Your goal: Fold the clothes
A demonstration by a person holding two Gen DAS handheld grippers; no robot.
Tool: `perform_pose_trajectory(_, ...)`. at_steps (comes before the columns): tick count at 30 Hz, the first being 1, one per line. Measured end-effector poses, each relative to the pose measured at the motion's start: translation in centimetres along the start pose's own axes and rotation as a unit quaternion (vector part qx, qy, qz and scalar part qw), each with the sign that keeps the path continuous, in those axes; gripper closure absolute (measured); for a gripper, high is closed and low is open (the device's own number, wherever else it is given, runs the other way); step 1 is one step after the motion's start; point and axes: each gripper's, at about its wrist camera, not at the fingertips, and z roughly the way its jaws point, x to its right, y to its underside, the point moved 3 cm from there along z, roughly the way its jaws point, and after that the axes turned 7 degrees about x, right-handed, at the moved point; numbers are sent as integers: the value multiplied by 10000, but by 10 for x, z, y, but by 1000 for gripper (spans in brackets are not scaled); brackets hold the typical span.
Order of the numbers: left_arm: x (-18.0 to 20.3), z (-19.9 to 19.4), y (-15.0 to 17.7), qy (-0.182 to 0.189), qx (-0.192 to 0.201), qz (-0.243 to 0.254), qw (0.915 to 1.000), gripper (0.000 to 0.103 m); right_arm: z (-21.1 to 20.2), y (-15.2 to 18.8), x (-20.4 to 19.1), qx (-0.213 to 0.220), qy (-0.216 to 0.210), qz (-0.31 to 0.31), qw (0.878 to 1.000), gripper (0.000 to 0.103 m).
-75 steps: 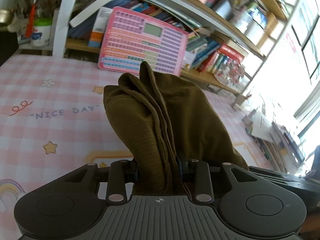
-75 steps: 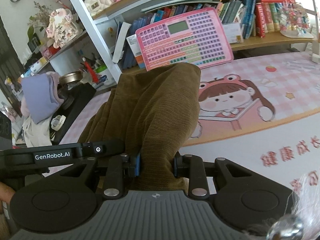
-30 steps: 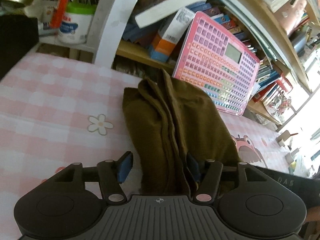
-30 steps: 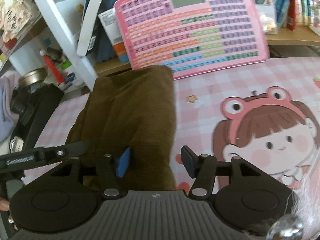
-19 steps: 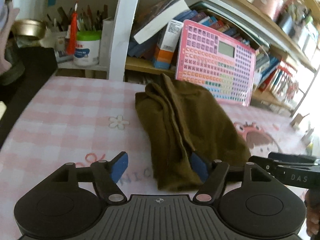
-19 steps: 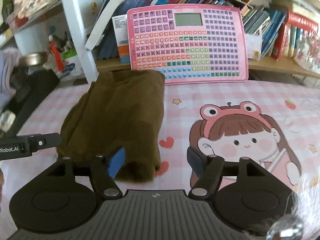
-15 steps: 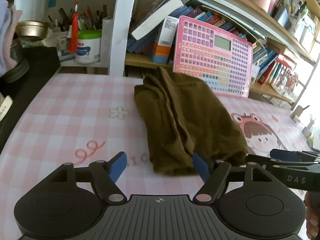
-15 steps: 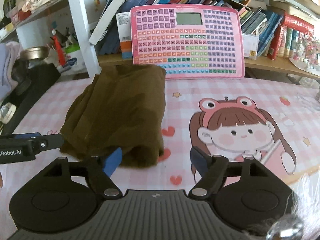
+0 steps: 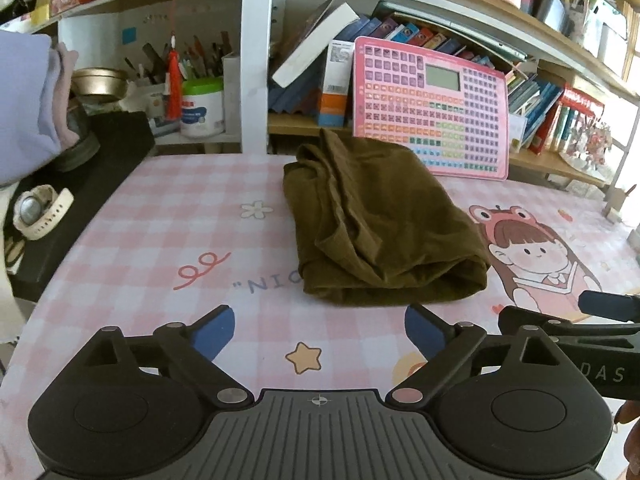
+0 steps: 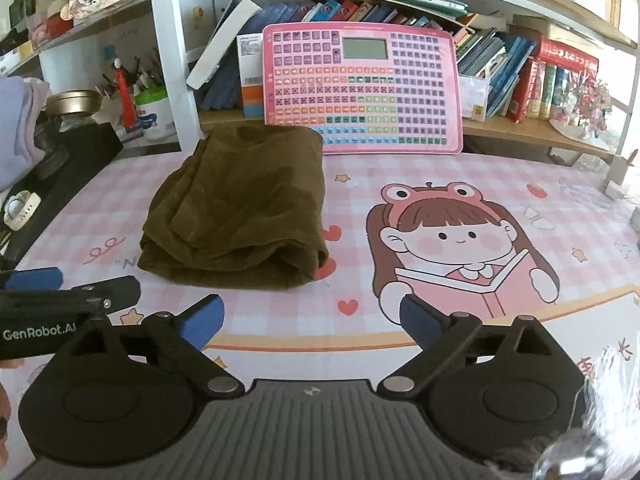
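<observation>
A folded olive-brown garment lies flat on the pink checked mat, its thick folded edge toward me. My left gripper hovers just short of that edge, its jaws still opening wide with nothing between them. My right gripper sits back from the garment's near right corner, its jaws also opening and empty. Each gripper shows at the edge of the other's view: the right one and the left one.
A pink keyboard-like toy board leans against the bookshelf behind the garment. A black box with a white watch borders the mat's left edge. A lilac cloth, pen pots and a white tub stand at left.
Both grippers let go of the garment, opened wide and drew back toward me. The garment now lies flat and folded on the mat.
</observation>
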Motion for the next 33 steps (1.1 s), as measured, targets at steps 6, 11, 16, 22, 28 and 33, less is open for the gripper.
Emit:
perform_pose_trajectory(6,3,-3,2,-15,-23,-38,10000,5,-1,1,7,-5,77,48,10000,5)
perform_pose_trajectory(11,3,-3,4,-84,-64,-37,9999,5,-1,3,7,-66,46,37,10000,5)
perform_pose_trajectory(16,3,-3,4,-122,-84,-54,9999,5,1,3,7,-84,42,13,10000,5)
perform_pose_trajectory(22,5,-1,3,-205,-118,11,9997,2,1,3,8,-107,61,15,9999,5)
perform_pose_trajectory(28,5,-1,1,-261,-52,32,9996,0,1,1,9,-93,68,26,9999,5)
perform_pose_trajectory(33,6,-1,1,-263,-29,55,9996,0,1,1,10,-97,75,40,9999,5)
